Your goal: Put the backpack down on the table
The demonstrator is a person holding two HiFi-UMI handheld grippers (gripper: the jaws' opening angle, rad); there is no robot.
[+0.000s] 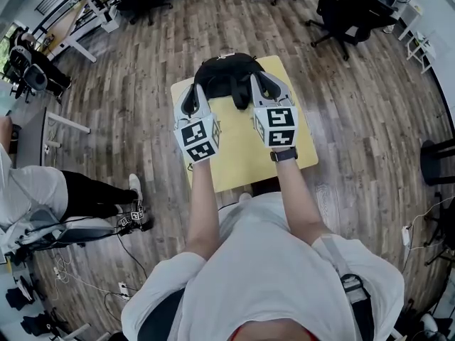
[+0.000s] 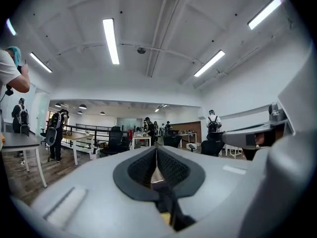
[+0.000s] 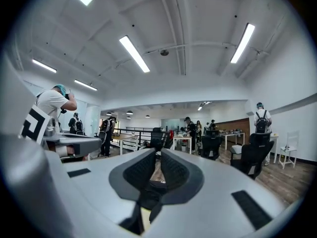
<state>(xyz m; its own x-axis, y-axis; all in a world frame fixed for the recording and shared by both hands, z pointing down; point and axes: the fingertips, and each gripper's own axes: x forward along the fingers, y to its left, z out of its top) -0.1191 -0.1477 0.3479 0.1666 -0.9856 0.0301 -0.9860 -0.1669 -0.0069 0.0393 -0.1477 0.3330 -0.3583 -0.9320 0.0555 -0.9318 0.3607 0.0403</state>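
Room: open office with a wood-plank floor (image 1: 142, 98) and black office chairs (image 1: 341, 13). Only the gripper views show the white ceiling, its light strips (image 2: 111, 41) and standing people.
Table (image 1: 245, 155): one, yellow top, directly in front of the person.
Backpack (image 1: 226, 73): one, black, at the table's far end, overhanging the far edge. Whether it rests there or hangs just above cannot be told.
Left gripper (image 1: 197, 94): one, at the backpack's left side. Its own view shows the jaws drawn to a thin slit, pinching a black strap (image 2: 171, 209).
Right gripper (image 1: 260, 85): one, at the backpack's right side, its jaws nearly together and clamping black strap material (image 3: 143, 200).
Marker cubes (image 1: 197, 139): two, one per gripper.
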